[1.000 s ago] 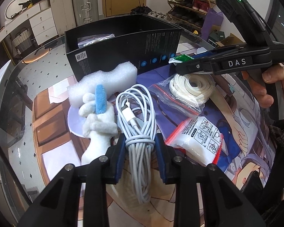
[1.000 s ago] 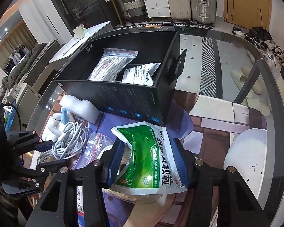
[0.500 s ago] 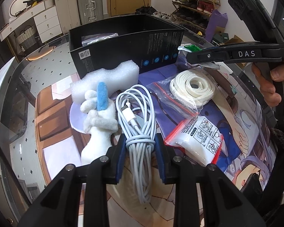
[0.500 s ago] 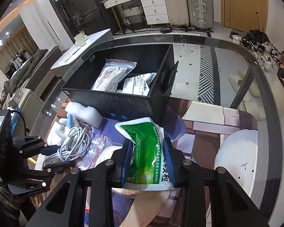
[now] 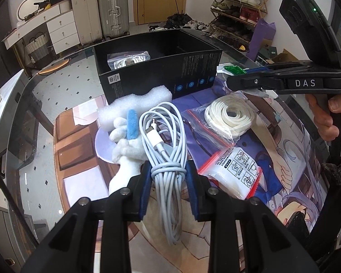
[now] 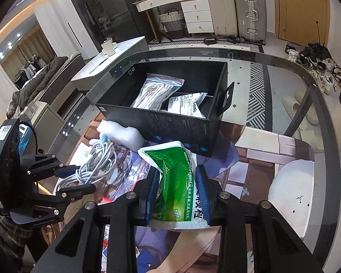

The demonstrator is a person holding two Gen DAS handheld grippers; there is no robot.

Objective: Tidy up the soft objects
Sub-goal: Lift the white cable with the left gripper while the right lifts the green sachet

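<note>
So your left gripper (image 5: 168, 177) has its blue pads squeezed onto the bound middle of the white charging cable (image 5: 164, 136), with the loops fanning out toward the black box (image 5: 161, 77) and the tail hanging back between the fingers. Your right gripper (image 6: 176, 188) is pinching the green-and-white pouch (image 6: 175, 182), and that pouch sits just in front of the box's near wall, top corner almost up against it. Inside the box you've got a zip bag of white cord (image 6: 158, 93) and a white printed packet (image 6: 188, 105) right beside it. In front of the box, on the anime-print mat (image 5: 291, 159), there's a chunk of white foam (image 5: 134, 107) touching the box wall, a white plush toy with a blue strip (image 5: 125, 141) just below the foam, a zip bag with a coiled flat white strap (image 5: 229, 116) further out from the box, and a red-edged packet (image 5: 234, 173) nearest your left gripper. Can't tell if the cable is touching the mat or lifted off it.
</note>
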